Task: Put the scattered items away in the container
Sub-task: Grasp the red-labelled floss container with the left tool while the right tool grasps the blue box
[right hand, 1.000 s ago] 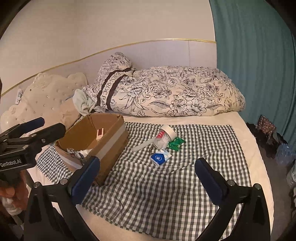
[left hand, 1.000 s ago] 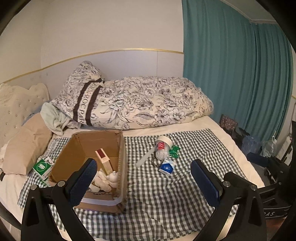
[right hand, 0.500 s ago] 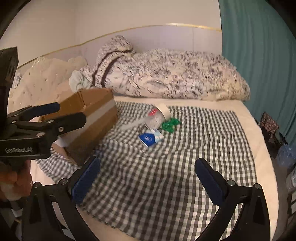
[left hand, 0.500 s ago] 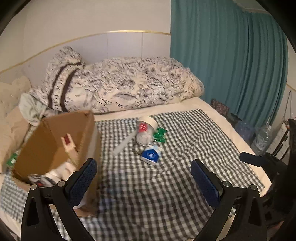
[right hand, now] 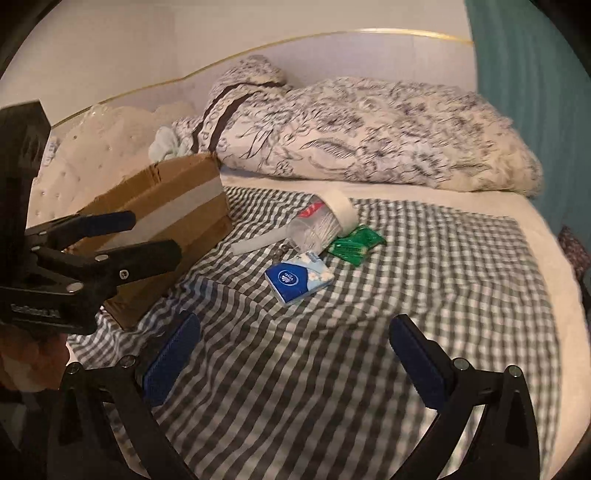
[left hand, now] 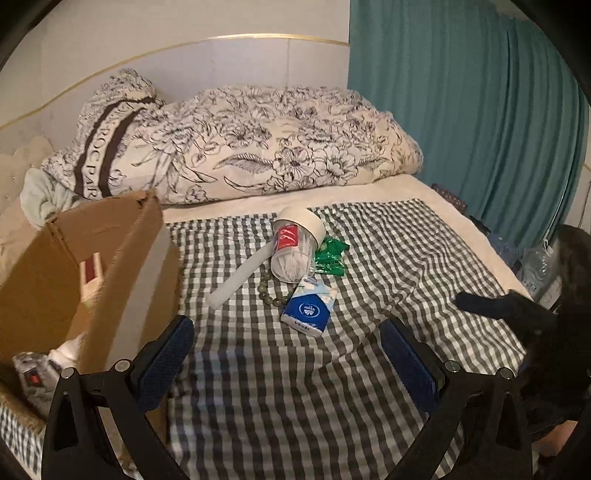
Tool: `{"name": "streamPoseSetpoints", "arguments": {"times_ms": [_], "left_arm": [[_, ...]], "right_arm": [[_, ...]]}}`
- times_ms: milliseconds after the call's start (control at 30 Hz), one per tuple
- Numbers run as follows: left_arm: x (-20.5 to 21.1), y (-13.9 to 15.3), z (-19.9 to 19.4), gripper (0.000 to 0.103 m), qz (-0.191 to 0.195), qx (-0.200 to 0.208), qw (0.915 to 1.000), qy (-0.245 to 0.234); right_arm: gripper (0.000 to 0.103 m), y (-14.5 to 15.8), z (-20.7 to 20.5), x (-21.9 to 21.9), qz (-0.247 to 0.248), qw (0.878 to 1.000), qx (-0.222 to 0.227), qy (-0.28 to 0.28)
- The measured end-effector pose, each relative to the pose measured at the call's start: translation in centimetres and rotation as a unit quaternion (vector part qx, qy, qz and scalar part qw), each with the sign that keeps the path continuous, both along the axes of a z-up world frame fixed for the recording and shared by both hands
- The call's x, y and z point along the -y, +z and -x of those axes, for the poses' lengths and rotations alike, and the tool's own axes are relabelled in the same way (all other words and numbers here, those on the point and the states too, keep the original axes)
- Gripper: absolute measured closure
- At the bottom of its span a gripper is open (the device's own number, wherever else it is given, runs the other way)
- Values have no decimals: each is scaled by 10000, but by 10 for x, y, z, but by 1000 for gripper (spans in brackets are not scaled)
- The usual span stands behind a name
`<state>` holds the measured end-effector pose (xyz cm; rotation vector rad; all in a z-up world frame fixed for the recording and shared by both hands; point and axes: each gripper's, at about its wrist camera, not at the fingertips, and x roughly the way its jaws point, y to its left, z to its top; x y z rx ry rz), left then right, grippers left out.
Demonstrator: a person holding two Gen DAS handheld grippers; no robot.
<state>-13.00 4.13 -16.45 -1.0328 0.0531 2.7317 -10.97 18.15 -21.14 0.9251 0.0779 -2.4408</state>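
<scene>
A bed (left hand: 413, 188) with a checked cloth (left hand: 295, 387) stands against a pale wall (left hand: 184, 33). A floral duvet (left hand: 277, 147) lies bunched at its far side. Teal curtains (left hand: 461, 110) hang beside it.

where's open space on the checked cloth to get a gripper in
Free: the near stretch of the checked cloth in front of the tissue pack, and the right side toward the curtain. Crowded: jar, white tube, beads and green packet bunched beside the cardboard box.

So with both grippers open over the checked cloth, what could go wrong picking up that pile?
The cotton swab jar lies on its side across the white tube and green packet; grabbing any of them may roll it away. The bead bracelet is partly tucked beside the tissue pack, so the left gripper might snag both.
</scene>
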Motion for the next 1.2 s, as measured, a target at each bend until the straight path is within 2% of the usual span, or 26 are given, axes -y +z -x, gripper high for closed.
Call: {"name": "streamPoseSetpoints", "arguments": {"times_ms": [67, 233, 567, 733, 900, 967, 1067, 1167, 1200], "left_arm": [[-3, -7, 13, 0, 18, 39, 10000, -17], [-5, -28, 49, 0, 76, 211, 9997, 68], [-12, -60, 113, 0, -30, 577, 9983, 2], [-20, -69, 144, 0, 107, 738, 9972, -74], [-31, -77, 170, 0, 124, 932, 9951, -310], [-34, -82, 178, 2, 104, 1082, 9934, -356], [-39, -90, 188, 14, 194, 1258, 9911, -380], [-42, -98, 195, 37, 115, 1430, 9887, -437], [-42, -100, 196, 39, 113, 1441, 9886, -425]], "right_arm": [[0, -11, 16, 5, 43, 9999, 108, 122], [0, -29, 44, 20, -241, 9990, 79, 374], [0, -53, 92, 34, 117, 9983, 194, 529], [0, -63, 107, 41, 120, 9977, 289, 607], [5, -72, 117, 45, 176, 9974, 353, 608], [11, -76, 121, 48, 161, 9973, 402, 595], [20, -85, 125, 56, -56, 9965, 552, 623], [22, -86, 124, 56, -102, 9967, 524, 608], [23, -86, 123, 56, -116, 9969, 513, 587]]}}
